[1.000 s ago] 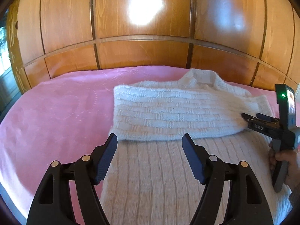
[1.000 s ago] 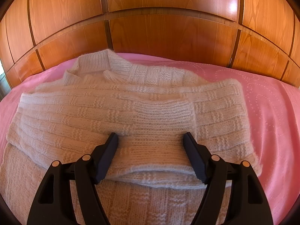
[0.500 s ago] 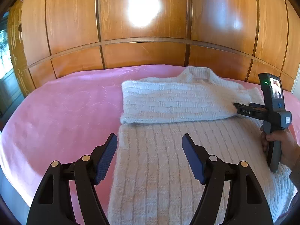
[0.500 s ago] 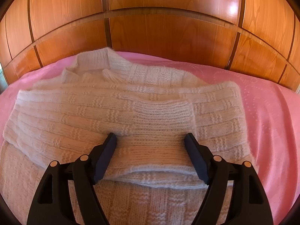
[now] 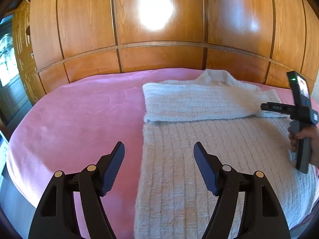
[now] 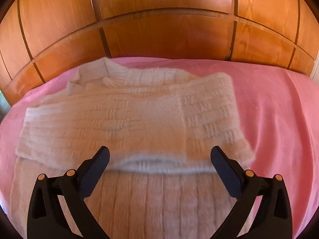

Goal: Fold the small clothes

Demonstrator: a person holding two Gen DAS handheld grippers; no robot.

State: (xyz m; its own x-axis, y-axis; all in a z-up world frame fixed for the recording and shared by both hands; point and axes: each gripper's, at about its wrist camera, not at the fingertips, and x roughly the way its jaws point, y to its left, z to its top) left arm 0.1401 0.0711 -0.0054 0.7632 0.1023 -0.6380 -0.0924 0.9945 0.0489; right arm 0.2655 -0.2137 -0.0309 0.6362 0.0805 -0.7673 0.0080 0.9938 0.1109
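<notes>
Lying flat on a pink bedspread (image 5: 69, 119), in front of glossy wooden wardrobe panels (image 5: 159, 29), is a cream cable-knit sweater (image 5: 199, 159). Its sleeves (image 6: 123, 123) are folded across the chest in a thick band, with the collar (image 5: 216, 75) beyond them and the ribbed lower body nearer the person.

The left gripper (image 5: 159, 163) hovers with its fingers parted and nothing between them; the sweater's left edge runs just ahead of the gap, with the right finger over the knit and the left finger over bare bedspread. The right gripper (image 6: 159, 163), held in a hand (image 5: 305, 139), has its jaws opening wide. The lower edge of the folded sleeve band lies just ahead of its fingertips, and no cloth is pinched.

The sweater looks soft, fluffy and limp, fairly light but bulky where layers stack. It would likely sag and stretch if lifted by one point. A sensible hold would probably be at the two hem corners, or both side edges, pinching all layers together so the folded sleeves do not slip loose.
</notes>
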